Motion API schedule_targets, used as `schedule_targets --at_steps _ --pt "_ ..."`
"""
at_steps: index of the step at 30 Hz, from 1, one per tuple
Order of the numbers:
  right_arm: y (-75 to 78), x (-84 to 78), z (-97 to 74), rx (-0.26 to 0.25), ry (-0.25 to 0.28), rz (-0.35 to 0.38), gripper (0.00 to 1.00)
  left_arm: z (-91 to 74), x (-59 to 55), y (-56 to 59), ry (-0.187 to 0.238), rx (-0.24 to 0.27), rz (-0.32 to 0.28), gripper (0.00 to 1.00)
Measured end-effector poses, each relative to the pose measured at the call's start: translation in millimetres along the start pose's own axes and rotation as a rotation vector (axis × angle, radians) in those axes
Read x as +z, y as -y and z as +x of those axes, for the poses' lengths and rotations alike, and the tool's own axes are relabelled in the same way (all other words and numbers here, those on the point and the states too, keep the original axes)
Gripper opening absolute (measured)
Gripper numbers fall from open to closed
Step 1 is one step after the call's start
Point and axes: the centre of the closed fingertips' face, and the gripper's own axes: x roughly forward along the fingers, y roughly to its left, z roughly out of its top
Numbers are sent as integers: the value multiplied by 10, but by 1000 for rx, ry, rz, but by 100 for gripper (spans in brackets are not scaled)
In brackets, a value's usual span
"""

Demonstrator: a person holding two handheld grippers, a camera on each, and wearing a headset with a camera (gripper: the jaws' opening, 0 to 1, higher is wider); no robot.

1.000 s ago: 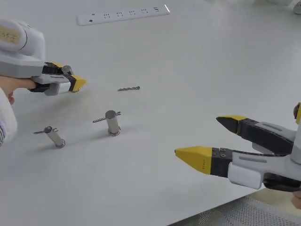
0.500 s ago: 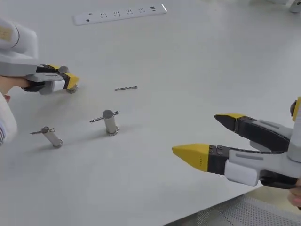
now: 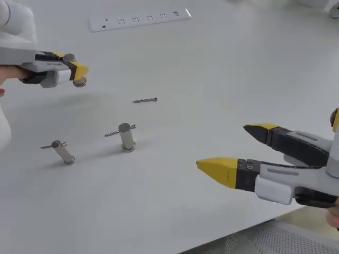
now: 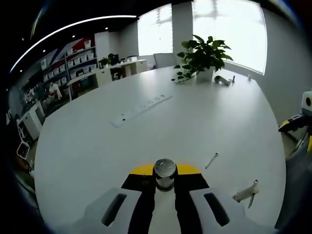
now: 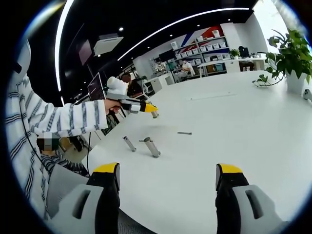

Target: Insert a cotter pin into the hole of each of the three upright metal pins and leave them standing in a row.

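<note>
My left gripper (image 3: 76, 69) hovers above the table at the far left, shut on a bare metal pin (image 3: 79, 81) that hangs clear of the surface; the pin's round head (image 4: 165, 168) sits between its jaws. Two more metal pins (image 3: 126, 138) (image 3: 63, 151) stand on the white table (image 3: 212, 79), each with a cotter pin through its top. A loose cotter pin (image 3: 145, 100) lies flat beyond them, also seen as the loose cotter pin (image 4: 211, 160). My right gripper (image 3: 235, 150) is open and empty at the near right, well away from the pins (image 5: 151, 146) (image 5: 128, 143).
A white power strip (image 3: 139, 18) lies at the far side of the table. The table's near edge (image 3: 249, 233) runs under my right gripper. A potted plant (image 4: 202, 56) stands at the far end. A person's striped sleeve (image 5: 63, 124) reaches in behind the left gripper (image 5: 139, 106).
My left gripper has risen with the bare pin, lifting its base off the table. The right gripper and the two standing pins have stayed put.
</note>
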Motion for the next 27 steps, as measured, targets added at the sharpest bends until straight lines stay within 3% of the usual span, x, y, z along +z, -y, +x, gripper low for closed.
schedule_targets --at_steps 2,5,8,11,12,22,27 --pt "-13 -3 1 5 -2 -5 79 -32 64 15 15 -3 22 10" --pt "-39 15 6 14 7 -12 78 -210 259 105 40 -17 39 10" --pt "-56 56 3 16 25 -18 78 -315 317 182 62 -48 26 10" --pt "-74 81 -3 22 31 -27 78 -435 354 237 65 -58 64 10" --pt "-77 84 -4 23 31 -28 78 -489 337 325 65 -60 70 10" --pt "-124 88 -34 41 31 -51 78 -912 291 761 54 -117 186 10" --pt "-155 77 -36 55 20 -64 78 -1042 175 1016 40 -167 208 10"
